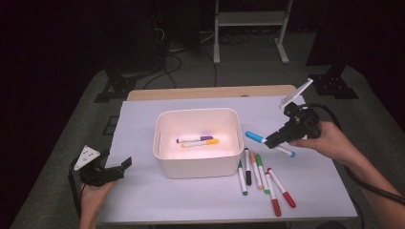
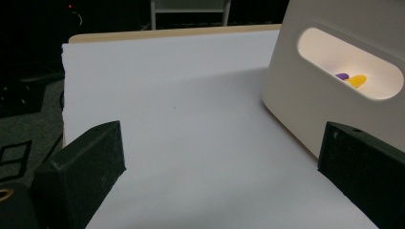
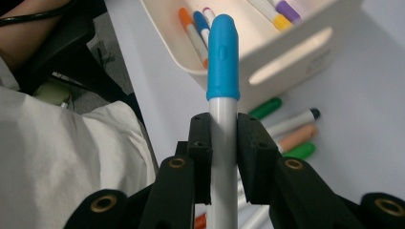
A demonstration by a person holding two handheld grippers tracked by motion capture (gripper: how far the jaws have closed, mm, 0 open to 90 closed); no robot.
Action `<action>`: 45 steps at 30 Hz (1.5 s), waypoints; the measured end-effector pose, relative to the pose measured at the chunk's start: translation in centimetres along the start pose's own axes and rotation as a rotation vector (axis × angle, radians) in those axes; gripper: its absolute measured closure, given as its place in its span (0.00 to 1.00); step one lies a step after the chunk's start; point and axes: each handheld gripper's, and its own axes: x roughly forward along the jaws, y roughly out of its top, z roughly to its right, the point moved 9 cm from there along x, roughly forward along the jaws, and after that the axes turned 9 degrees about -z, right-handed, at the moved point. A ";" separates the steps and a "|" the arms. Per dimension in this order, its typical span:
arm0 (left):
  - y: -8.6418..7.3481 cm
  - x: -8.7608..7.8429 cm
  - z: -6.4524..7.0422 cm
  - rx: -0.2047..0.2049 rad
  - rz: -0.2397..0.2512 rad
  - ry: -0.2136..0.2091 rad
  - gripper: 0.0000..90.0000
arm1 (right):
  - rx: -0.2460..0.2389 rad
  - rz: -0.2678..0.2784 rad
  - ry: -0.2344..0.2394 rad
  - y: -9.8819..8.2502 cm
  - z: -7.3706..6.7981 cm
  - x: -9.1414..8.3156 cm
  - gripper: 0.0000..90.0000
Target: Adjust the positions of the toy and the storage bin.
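The right gripper (image 3: 223, 157) has its jaws pinched on the white barrel of a blue-capped marker (image 3: 222, 57), taken just below the cap, and holds it lifted off the table just to the right of the white bin (image 1: 197, 167), cap pointing towards the bin. A marker like this is light, stiff and smooth-sided; in my judgement the barrel is the right place to grip, since the round plastic could roll or slip between flat jaws if taken near the cap seam or the very end. The left gripper (image 1: 114, 170) rests low, well to the left of the bin, its jaws spread wide with nothing between them. In the high view the bin holds two markers lying side by side, a purple-capped marker (image 1: 195, 139) and a yellow-capped marker (image 1: 199, 143); the right gripper view, looking through the bin's handle slot, hints at a couple more colours, though reflections may be at play. Beside the bin's right front corner five markers lie loose: a green-capped pair (image 1: 242, 179), a black-capped marker (image 1: 247, 168), a peach-capped marker (image 1: 255, 170), and two red-capped markers (image 1: 282, 187).
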 end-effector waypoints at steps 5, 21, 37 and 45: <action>0.0 0.0 0.0 0.002 -0.003 -0.002 0.01 | -0.066 -0.035 0.009 3.0 -1.7 0.5 0.84; 0.1 -0.1 -0.1 -0.004 0.005 -0.004 0.01 | -0.197 -0.100 0.070 10.3 -3.9 4.6 0.84; 0.1 -0.1 -0.1 0.000 0.008 -0.007 0.01 | -0.230 -0.159 0.085 14.0 -3.1 8.6 0.84; 0.1 -0.1 -0.1 0.003 0.006 -0.007 0.01 | -0.241 -0.220 0.087 14.4 -2.6 11.4 0.84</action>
